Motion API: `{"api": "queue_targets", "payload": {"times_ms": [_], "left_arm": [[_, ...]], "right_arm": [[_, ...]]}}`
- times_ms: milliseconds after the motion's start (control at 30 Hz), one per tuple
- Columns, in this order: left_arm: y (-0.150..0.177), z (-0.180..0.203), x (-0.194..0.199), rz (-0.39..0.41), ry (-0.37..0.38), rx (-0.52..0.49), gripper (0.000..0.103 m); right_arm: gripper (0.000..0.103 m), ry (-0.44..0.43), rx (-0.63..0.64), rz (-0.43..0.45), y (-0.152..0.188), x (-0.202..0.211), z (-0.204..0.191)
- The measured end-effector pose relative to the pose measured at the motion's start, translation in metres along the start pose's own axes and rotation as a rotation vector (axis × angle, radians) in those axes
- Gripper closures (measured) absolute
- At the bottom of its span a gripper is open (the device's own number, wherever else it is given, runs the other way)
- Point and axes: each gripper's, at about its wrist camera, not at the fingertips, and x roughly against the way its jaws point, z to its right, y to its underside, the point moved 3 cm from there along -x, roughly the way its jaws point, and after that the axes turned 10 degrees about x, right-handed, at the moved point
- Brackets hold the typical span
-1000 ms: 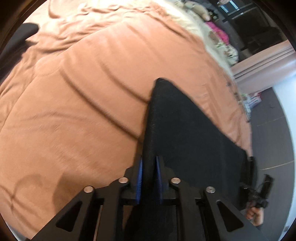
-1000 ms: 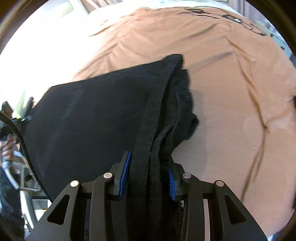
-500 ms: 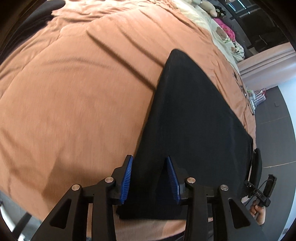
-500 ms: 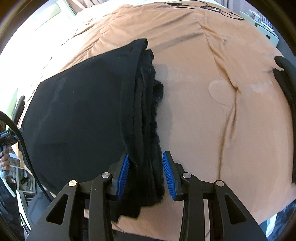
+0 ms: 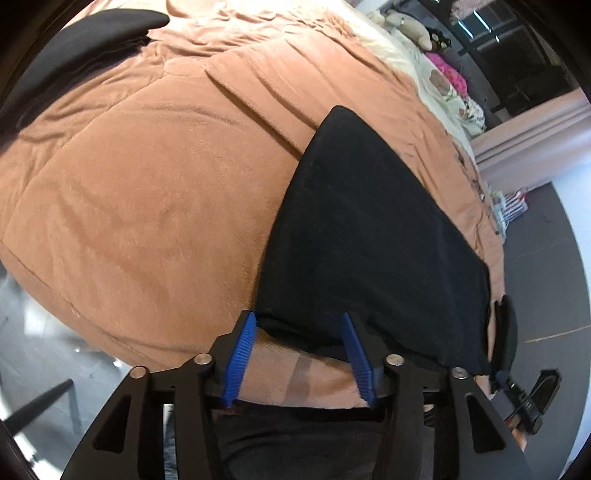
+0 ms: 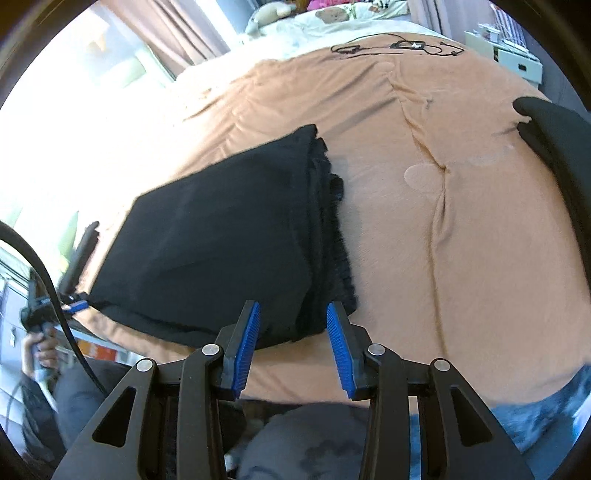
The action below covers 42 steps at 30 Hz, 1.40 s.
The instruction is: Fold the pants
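In the left wrist view, the folded black pants point(image 5: 369, 240) lie flat on the brown quilted bedspread point(image 5: 147, 192), filling the centre and right of the frame. The left gripper point(image 5: 298, 352) sits at the lower centre; its jaws have just been opening and now stand apart, the blue pads point(image 5: 240, 358) clear of the cloth, with only the pants' near edge lying between their tips. Another black garment point(image 5: 85, 40) lies at the upper left. A stuffed toy point(image 5: 410, 26) rests at the upper right near the pillows.

In the right wrist view, the pants point(image 6: 221, 236) lie left of centre on the bedspread point(image 6: 443, 221), the stacked, gathered edge facing right. The right gripper point(image 6: 293, 339) at the lower centre has likewise just been opening; its jaws are moderately apart and press on nothing, the pants' near corner just between the tips. At the far left edge a hand point(image 6: 40, 350) grips the other gripper's handle. A black cable point(image 6: 395, 46) lies at the top.
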Motion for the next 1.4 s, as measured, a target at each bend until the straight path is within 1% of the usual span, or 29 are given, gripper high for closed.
{"api": "queue_targets", "payload": {"times_ms": [67,133,233,300,367,400,567,733,800,833,933,1067,1167,1233,1267,1333,1367,1400], "left_arm": [[0.002,0.001,0.0,0.007,0.024,0.002,0.045],[0.003,-0.004,-0.001,0.017,0.043,0.014,0.039],[0.003,-0.01,-0.008,0.023,0.064,0.051,0.039],[0.003,-0.014,-0.012,0.034,0.08,0.066,0.038],[0.002,-0.019,-0.016,0.045,0.11,0.09,0.038],[0.002,-0.022,-0.016,0.055,0.116,0.1,0.038],[0.002,-0.039,-0.013,0.102,0.163,0.152,0.038],[0.001,-0.037,-0.016,0.099,0.182,0.147,0.038],[-0.003,-0.035,-0.02,0.098,0.23,0.147,0.038],[-0.004,-0.035,-0.022,0.098,0.24,0.152,0.039],[-0.01,-0.036,-0.027,0.101,0.307,0.175,0.039],[-0.016,-0.032,-0.032,0.108,0.341,0.158,0.041],[-0.017,-0.032,-0.032,0.105,0.362,0.148,0.047],[-0.014,-0.034,-0.03,0.101,0.376,0.149,0.058],[-0.011,-0.036,-0.028,0.094,0.402,0.155,0.061],[-0.008,-0.04,-0.024,0.091,0.436,0.166,0.084],[-0.008,-0.04,-0.021,0.094,0.448,0.165,0.088],[-0.007,-0.04,-0.019,0.095,0.457,0.164,0.09]], "right_arm": [[0.041,-0.021,-0.023,0.024,0.006,0.003,0.0],[0.037,-0.044,-0.056,0.047,0.01,0.001,0.001],[0.037,-0.055,-0.098,0.068,0.019,0.002,0.002],[0.037,-0.062,-0.102,0.078,0.023,-0.002,-0.001],[0.037,-0.053,-0.083,0.082,0.026,-0.005,-0.009],[0.037,-0.039,-0.064,0.085,0.028,-0.006,-0.015],[0.037,-0.023,-0.016,0.095,0.027,-0.008,-0.043],[0.037,-0.041,0.016,0.11,0.021,-0.019,-0.063],[0.037,-0.052,0.027,0.124,0.019,-0.024,-0.07],[0.037,-0.054,0.038,0.133,0.017,-0.025,-0.076],[0.037,-0.042,0.06,0.137,0.013,-0.031,-0.084],[0.037,-0.047,0.066,0.157,0.009,-0.037,-0.094],[0.037,-0.056,0.08,0.152,0.007,-0.049,-0.106],[0.037,-0.069,0.086,0.145,0.007,-0.057,-0.113],[0.037,-0.073,0.087,0.143,0.006,-0.06,-0.114],[0.037,-0.088,0.092,0.129,0.005,-0.069,-0.121],[0.037,-0.093,0.094,0.124,0.003,-0.073,-0.123],[0.037,-0.094,0.103,0.119,0.002,-0.078,-0.127]]}}
